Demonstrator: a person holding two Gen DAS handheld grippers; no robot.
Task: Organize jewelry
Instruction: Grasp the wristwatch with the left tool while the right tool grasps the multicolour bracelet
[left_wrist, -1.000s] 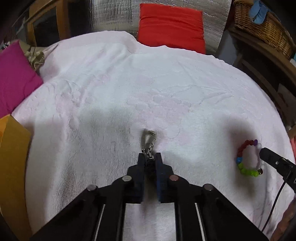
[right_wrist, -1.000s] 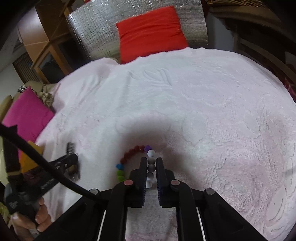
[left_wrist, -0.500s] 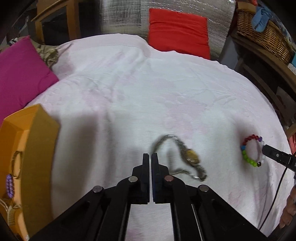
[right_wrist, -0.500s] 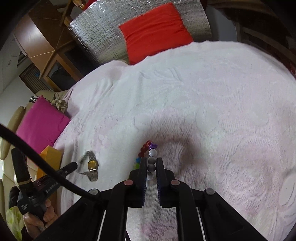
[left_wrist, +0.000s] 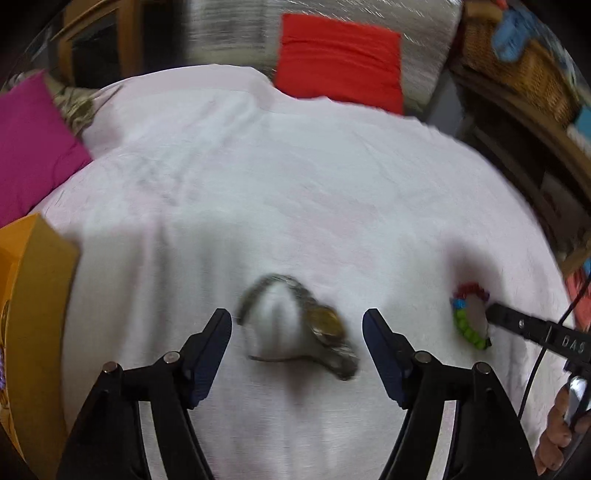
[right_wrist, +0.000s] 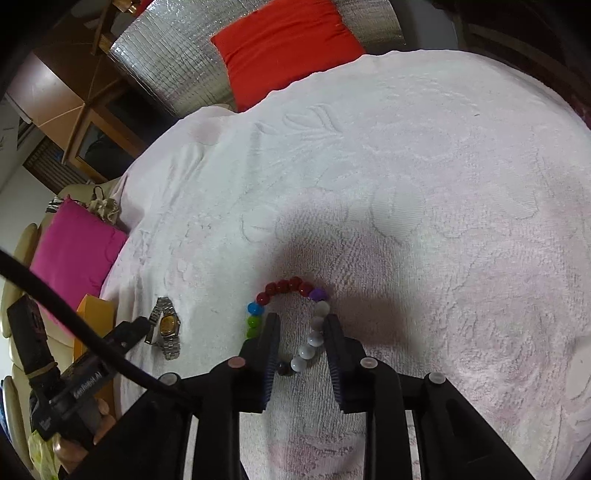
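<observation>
Left gripper (left_wrist: 297, 326) jaws opening over my released watch (left_wrist: 321, 325), right gripper (right_wrist: 301, 328) jaws opening astride the near-right bead bracelet (right_wrist: 291, 288); I judge a pad could snag beads on lift-off.

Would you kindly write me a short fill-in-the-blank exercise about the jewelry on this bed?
1. The wristwatch lies on the white ____.
2. The bead bracelet has four ____ beads along its far arc.
3. The cushion at the bed's far end is ____.

Missing words: blanket; red; red
</observation>
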